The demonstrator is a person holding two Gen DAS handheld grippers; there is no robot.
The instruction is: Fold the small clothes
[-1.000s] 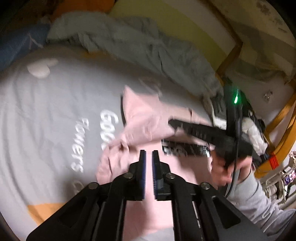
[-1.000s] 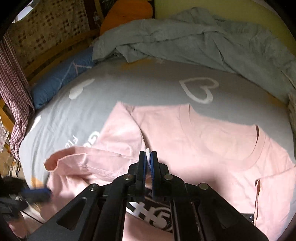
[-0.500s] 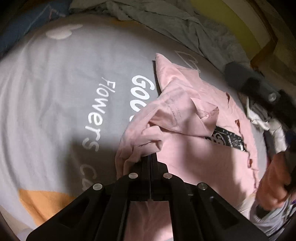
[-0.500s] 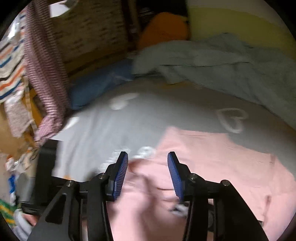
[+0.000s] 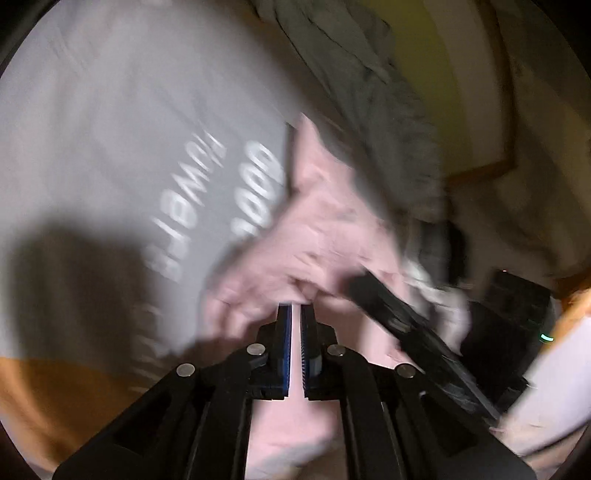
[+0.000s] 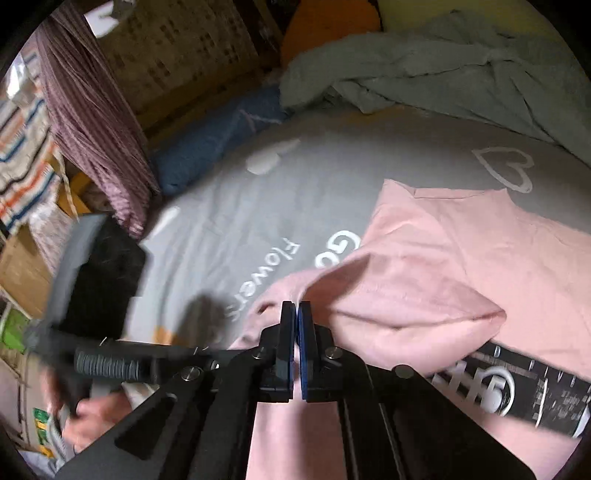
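Observation:
A pink T-shirt (image 6: 461, 258) with a black printed panel (image 6: 517, 387) lies on the grey bed sheet (image 6: 295, 192), its left side bunched and folded over. In the right wrist view my right gripper (image 6: 297, 306) is shut on the edge of that folded flap. The left wrist view is blurred. There my left gripper (image 5: 295, 308) is shut with a strip of the pink T-shirt (image 5: 325, 221) pinched between its pads. The other gripper (image 5: 406, 332) shows dark at the right. The left gripper's body (image 6: 110, 362) and the hand holding it (image 6: 92, 413) appear low on the left.
A rumpled grey-green blanket (image 6: 443, 74) lies across the far side of the bed, with a blue pillow (image 6: 214, 144) and an orange cushion (image 6: 325, 26) beyond. Striped cloth (image 6: 92, 110) hangs at the left edge. The sheet (image 5: 110, 129) carries white lettering.
The right jaws stood open half a second ago and are now shut on the flap, further left. The left gripper sank and rolled, shutting on the bunched edge.

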